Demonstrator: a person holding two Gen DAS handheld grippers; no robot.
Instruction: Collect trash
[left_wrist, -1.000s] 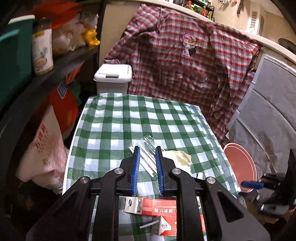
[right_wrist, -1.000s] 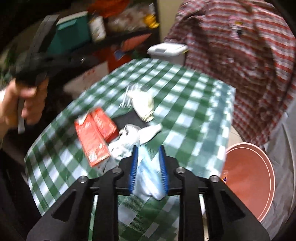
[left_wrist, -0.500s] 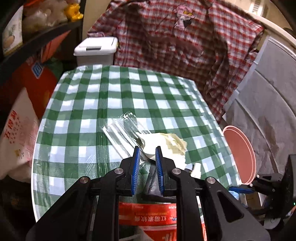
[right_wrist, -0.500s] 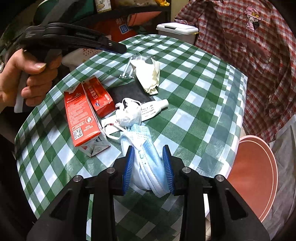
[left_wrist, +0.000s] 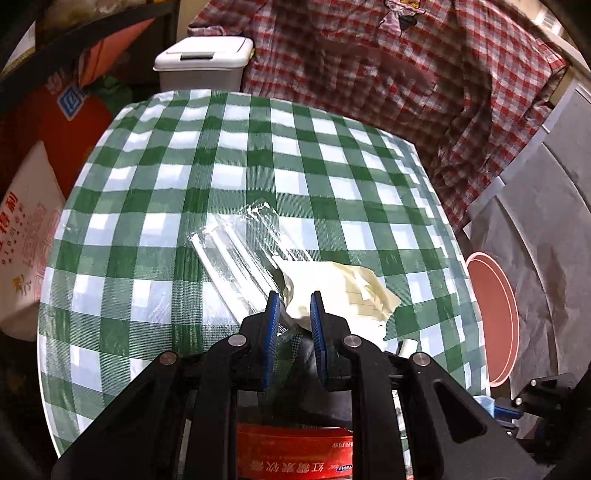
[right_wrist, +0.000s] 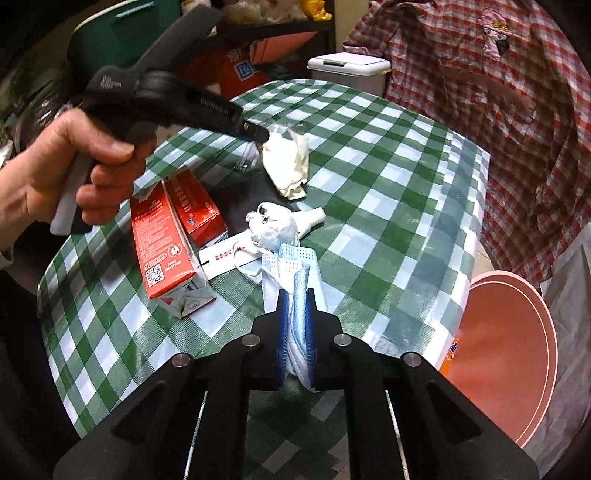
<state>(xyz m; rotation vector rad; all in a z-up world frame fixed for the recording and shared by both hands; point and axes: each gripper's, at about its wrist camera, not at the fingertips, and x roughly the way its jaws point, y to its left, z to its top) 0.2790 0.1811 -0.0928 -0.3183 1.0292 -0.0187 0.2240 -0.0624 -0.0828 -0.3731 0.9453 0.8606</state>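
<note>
Blue mask (right_wrist: 295, 317), loosely straddled half a second ago, is now pinched by the right claw (right_wrist: 295, 306); left claw (left_wrist: 294, 314) (part-open) has reached the cream wrapper (left_wrist: 332, 288).

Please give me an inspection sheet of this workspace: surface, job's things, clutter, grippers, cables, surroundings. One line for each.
Surface: table under a green-white checked cloth.
Job's things: blue mask, cream wrapper, clear plastic, red cartons, white wad, paper slip, small white tube, all on the table.
Clutter: dark sheet under the wrapper.
Grippers: right gripper shut on the mask; left gripper open, its fingers at either side of the wrapper's near end.
Cables: nothing seen.
Surroundings: white bin behind the table, plaid shirt hanging, pink basin low at the right, shelf with bags at the left.
</note>
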